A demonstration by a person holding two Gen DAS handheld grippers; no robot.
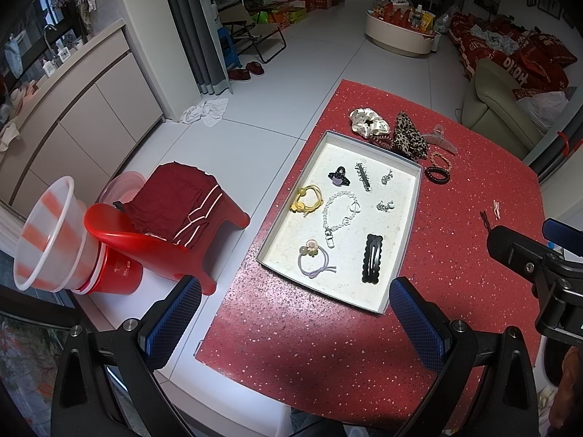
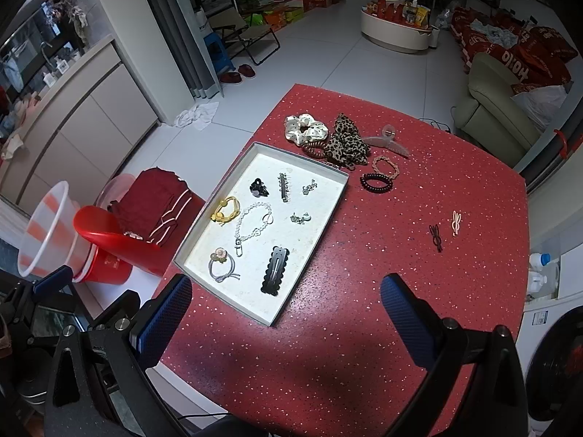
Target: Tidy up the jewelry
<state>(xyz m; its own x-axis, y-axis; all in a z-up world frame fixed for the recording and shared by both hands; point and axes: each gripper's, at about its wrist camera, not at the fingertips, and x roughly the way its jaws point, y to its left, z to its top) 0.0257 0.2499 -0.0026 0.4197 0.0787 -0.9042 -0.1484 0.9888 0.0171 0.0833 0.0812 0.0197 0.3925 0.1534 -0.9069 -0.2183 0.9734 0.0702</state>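
Two views, left wrist first. Legible writing only on the red cushions [image 1: 524, 62] far back at right, large white letters, seemingly mirrored and hard to make out; small mark on the red bucket [image 1: 116, 273] too tiny to read. Left gripper [image 1: 295, 320] spread wide, nothing between its blue pads, hovering over the near edge of the red speckled table [image 1: 328, 357]. Shallow white tray [image 1: 400, 167] just beyond the fingertips, holding a black scalloped clip [image 1: 371, 258], a bead chain bracelet [image 1: 339, 215], a yellow hair tie [image 1: 308, 200], a lilac flower tie [image 1: 313, 258], a small dark claw clip [image 1: 339, 176], a silver barrette [image 1: 362, 176] and two small silver charms. Past the tray's far rim, on bare table: cream scrunchie [image 1: 368, 120], leopard scrunchie [image 1: 410, 134], black coil tie [image 1: 437, 174]. Right gripper [image 1: 557, 240] only partly in frame at right edge. Red stool [image 1: 218, 215] with folded maroon cloth, pale tiled floor, cabinets at left. From the right wrist: right gripper [image 2: 288, 306] likewise splayed open and empty, tray [image 2: 328, 196] ahead and to its left, two tiny hairpins [image 2: 446, 231] ahead to its right, well apart from the tray. Same unreadable lettering on the cushions [image 2: 517, 62]. Washing machine [image 2: 554, 357] at lower right, armchair [image 2: 492, 109] beyond the table.
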